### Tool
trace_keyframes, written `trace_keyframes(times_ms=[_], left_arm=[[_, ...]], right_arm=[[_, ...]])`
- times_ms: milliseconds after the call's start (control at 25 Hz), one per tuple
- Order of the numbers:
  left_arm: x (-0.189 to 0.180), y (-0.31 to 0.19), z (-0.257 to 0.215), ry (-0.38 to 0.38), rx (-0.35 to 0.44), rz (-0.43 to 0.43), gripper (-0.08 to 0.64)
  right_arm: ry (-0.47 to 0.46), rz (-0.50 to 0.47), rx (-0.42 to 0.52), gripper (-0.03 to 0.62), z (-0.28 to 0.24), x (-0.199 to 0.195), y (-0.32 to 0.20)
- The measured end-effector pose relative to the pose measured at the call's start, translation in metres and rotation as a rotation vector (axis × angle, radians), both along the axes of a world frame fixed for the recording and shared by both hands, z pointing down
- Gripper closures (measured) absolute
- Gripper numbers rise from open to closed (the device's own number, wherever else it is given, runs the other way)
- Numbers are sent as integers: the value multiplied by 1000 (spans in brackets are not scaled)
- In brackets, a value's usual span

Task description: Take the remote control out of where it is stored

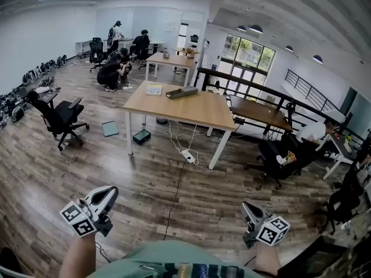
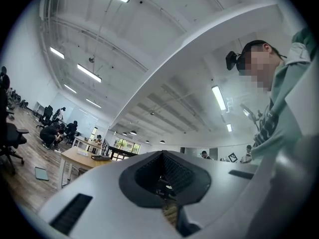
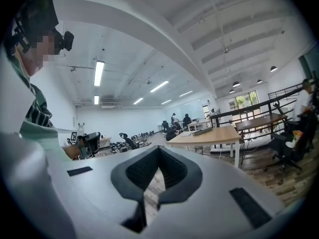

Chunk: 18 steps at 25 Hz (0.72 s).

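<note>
From the head view, the left gripper (image 1: 107,193) and right gripper (image 1: 248,208) hang low over the wood floor, with the wooden table (image 1: 174,106) well ahead. I can't pick out the remote control. Left gripper view — fingertips pressed together, empty. Right gripper view — tips meeting too, nothing between.

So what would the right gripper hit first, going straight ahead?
Probably nothing near: the right gripper points over open wooden floor, and the wooden table stands right of its line.

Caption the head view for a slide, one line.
Left gripper and right gripper, both shut and empty, held low over the wood floor, facing a wooden table.
</note>
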State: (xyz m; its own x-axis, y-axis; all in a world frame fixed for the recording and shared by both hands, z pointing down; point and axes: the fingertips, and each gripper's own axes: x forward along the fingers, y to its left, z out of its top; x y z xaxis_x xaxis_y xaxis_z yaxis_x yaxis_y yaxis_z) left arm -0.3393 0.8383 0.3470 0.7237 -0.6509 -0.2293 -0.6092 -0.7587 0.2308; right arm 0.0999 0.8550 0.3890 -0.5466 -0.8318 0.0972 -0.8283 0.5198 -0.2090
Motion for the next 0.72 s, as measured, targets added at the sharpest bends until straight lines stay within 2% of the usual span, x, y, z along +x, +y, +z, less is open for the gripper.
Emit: trace_keyframes(times_ms=[360,520,720], left_arm=[[56,-13,11,-24,-33,59,566],[75,-22,16,-42,-54,101,566],[86,-49,8,-71,-32,163,566]], right_arm=[[-7,11,-15,588,12,47,7],[-22,23,-23,588,27,53,10],[-38,65,-70,588,43,53,0]])
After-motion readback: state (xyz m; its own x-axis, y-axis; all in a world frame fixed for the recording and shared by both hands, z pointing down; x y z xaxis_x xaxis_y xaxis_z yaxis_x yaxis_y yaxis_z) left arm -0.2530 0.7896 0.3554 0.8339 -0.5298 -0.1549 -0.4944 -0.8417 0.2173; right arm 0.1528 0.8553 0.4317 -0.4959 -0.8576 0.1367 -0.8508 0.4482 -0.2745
